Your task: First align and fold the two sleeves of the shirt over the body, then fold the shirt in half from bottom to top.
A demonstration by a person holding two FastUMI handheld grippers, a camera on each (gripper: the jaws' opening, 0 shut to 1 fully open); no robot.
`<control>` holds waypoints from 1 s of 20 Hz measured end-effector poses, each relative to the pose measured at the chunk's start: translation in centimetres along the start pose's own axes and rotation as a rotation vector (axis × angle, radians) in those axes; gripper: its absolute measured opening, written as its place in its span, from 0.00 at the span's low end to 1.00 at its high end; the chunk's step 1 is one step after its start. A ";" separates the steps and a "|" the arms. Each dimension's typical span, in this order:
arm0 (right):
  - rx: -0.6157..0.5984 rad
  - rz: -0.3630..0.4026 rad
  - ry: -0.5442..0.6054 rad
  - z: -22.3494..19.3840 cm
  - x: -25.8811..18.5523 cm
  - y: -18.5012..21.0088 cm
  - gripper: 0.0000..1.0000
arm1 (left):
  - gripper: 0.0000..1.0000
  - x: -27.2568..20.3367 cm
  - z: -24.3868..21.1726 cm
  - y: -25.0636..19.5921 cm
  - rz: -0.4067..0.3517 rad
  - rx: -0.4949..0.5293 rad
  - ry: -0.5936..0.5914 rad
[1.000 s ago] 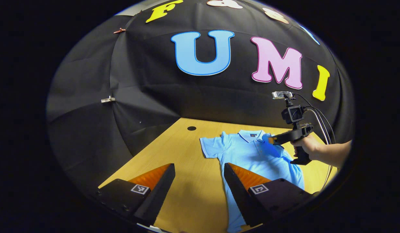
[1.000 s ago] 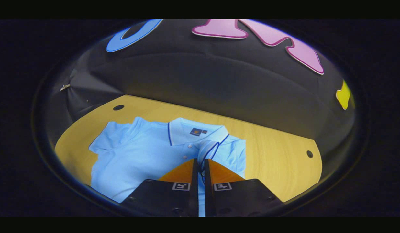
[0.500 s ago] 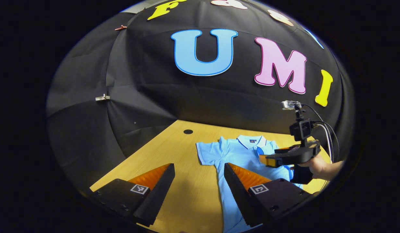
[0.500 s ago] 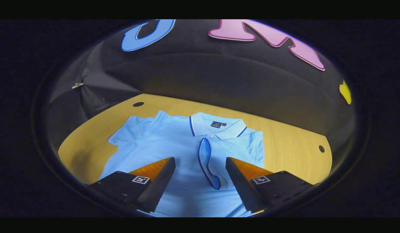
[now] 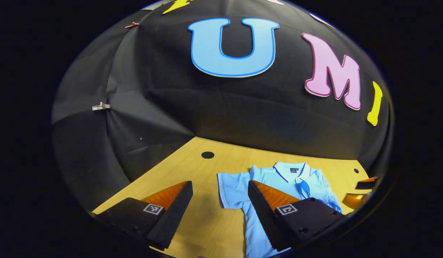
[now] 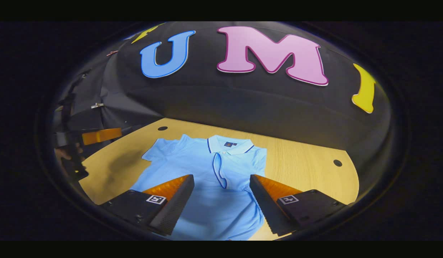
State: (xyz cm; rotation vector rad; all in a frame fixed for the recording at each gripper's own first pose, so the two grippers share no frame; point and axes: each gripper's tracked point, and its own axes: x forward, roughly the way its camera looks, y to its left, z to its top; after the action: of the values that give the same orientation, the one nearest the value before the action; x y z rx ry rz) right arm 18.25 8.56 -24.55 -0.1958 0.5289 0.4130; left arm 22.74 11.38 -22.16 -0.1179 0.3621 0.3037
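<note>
Both tongs hang released above the desk [image 6: 307,157], gripping nothing. Left tongs [image 5: 220,209] stand with jaws spread wide, above the polo shirt's [image 6: 210,179] outstretched sleeve [image 5: 233,190], one finger over bare wood and the other over the cloth. Right tongs [image 6: 221,200] are likewise spread, with the shirt's chest showing between their fingers. That light blue polo shirt lies flat on the desk, collar [image 6: 229,144] toward the booth wall. One sleeve [image 6: 218,172] is folded over the body, its dark-edged cuff lying just below the collar; the other sleeve lies spread out beside the body. In the right gripper view the left tongs also appear far to the side of the shirt, held in a hand [image 6: 65,154].
</note>
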 end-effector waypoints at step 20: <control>0.004 -0.060 -0.058 0.5 -6.9 -6.5 0.98 | 0.82 13.4 -10.4 -1.1 0.041 0.060 0.285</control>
State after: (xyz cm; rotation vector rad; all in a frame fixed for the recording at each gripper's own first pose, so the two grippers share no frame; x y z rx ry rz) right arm 15.84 0.60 -19.95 -0.1948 0.4654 0.3580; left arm 31.56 12.22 -36.67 -0.0950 0.6561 0.3173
